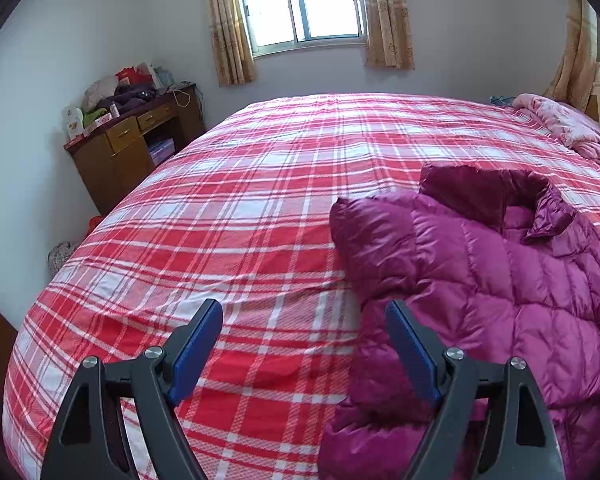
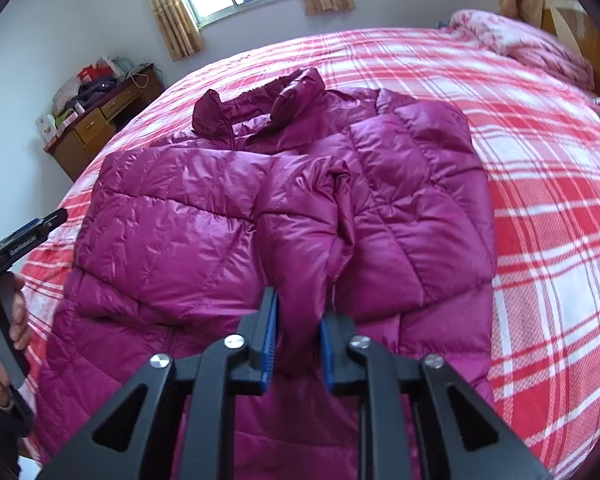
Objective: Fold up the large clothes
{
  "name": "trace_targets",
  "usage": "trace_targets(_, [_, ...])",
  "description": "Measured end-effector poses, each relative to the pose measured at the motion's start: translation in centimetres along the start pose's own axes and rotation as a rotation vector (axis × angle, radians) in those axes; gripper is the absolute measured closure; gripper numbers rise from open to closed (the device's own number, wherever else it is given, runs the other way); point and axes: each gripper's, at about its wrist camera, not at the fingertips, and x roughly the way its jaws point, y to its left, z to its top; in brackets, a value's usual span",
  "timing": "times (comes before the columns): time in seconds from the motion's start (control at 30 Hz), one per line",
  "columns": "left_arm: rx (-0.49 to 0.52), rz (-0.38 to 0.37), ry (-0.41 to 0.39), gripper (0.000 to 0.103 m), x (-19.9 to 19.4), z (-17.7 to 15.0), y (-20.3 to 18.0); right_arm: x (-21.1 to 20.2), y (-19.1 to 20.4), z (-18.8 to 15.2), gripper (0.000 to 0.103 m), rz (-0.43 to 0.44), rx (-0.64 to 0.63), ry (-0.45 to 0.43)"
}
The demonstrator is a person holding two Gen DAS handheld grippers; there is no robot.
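Note:
A magenta quilted puffer jacket (image 2: 228, 216) lies on the red plaid bed (image 2: 548, 208), collar toward the window, both sleeves folded in over its front. My right gripper (image 2: 298, 312) is shut on the cuff end of the right sleeve (image 2: 300, 232), held over the jacket's middle. My left gripper (image 1: 304, 316) is open and empty, above the bedspread just left of the jacket's folded edge (image 1: 460, 288). The left gripper also shows at the left edge of the right wrist view (image 2: 40, 228), in a hand.
A wooden desk (image 1: 124, 152) piled with clothes and boxes stands against the far left wall. A pink floral quilt (image 1: 572, 128) is bunched at the bed's far right. A curtained window (image 1: 300, 4) is behind the bed. Bare plaid bedspread (image 1: 240, 200) lies left of the jacket.

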Motion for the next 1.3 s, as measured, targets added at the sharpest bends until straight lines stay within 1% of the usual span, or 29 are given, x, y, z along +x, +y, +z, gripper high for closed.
trace_targets(0.03, [0.002,-0.005,-0.012,0.019,-0.1,0.6,-0.4,-0.8,-0.1,0.2,0.069,-0.008,0.021,-0.023])
trace_targets(0.1, [0.013,-0.020,-0.028,0.019,0.1,1.9,-1.7,-2.8,0.0,1.0,0.068,-0.036,0.048,-0.113])
trace_targets(0.13, [0.018,-0.022,-0.031,0.019,0.2,2.4,-2.2,-3.7,0.2,1.6,0.067,-0.036,0.057,-0.150])
trace_targets(0.2, [0.048,-0.034,-0.028,0.019,0.9,3.2,-3.8,-4.4,0.7,2.9,0.067,-0.016,0.068,-0.191])
trace_targets(0.27, [0.078,-0.020,-0.017,0.019,2.1,3.5,-5.0,-3.9,1.8,4.4,0.059,0.002,0.043,-0.202])
trace_targets(0.33, [0.102,0.008,0.011,0.019,3.6,3.2,-5.7,-2.6,3.0,5.1,0.059,0.021,0.004,-0.192])
trace_targets(0.37, [0.101,0.013,0.038,0.019,4.7,2.9,-5.7,-1.9,3.4,5.2,0.059,0.023,-0.021,-0.179])
trace_targets(0.47, [0.072,-0.005,0.107,0.019,6.9,1.7,-5.3,1.3,4.9,4.9,0.059,-0.019,-0.096,-0.123])
trace_targets(0.5, [0.060,-0.015,0.127,0.019,7.5,1.2,-5.0,2.1,5.0,4.6,0.059,-0.030,-0.102,-0.107])
trace_targets(0.6, [0.043,-0.041,0.155,0.019,8.7,-0.1,-4.6,4.1,4.5,3.9,0.059,-0.046,-0.093,-0.057])
trace_targets(0.67, [0.027,-0.057,0.161,0.017,9.1,-0.6,-4.6,4.9,4.1,3.1,0.059,-0.061,-0.101,-0.049])
trace_targets(0.73, [0.020,-0.052,0.164,0.014,9.3,-0.9,-4.6,4.9,3.9,2.6,0.059,-0.064,-0.109,-0.056])
trace_targets(0.87, [0.029,-0.049,0.173,0.013,9.6,-1.0,-4.8,5.0,4.1,1.9,0.059,-0.085,-0.137,-0.055])
trace_targets(1.03, [0.009,-0.060,0.188,0.010,10.0,-1.1,-4.4,5.5,4.3,1.4,0.059,-0.100,-0.146,-0.056])
trace_targets(1.3, [0.028,-0.030,0.178,0.008,10.1,-1.1,-4.8,6.0,5.0,1.2,0.059,-0.160,-0.190,-0.052])
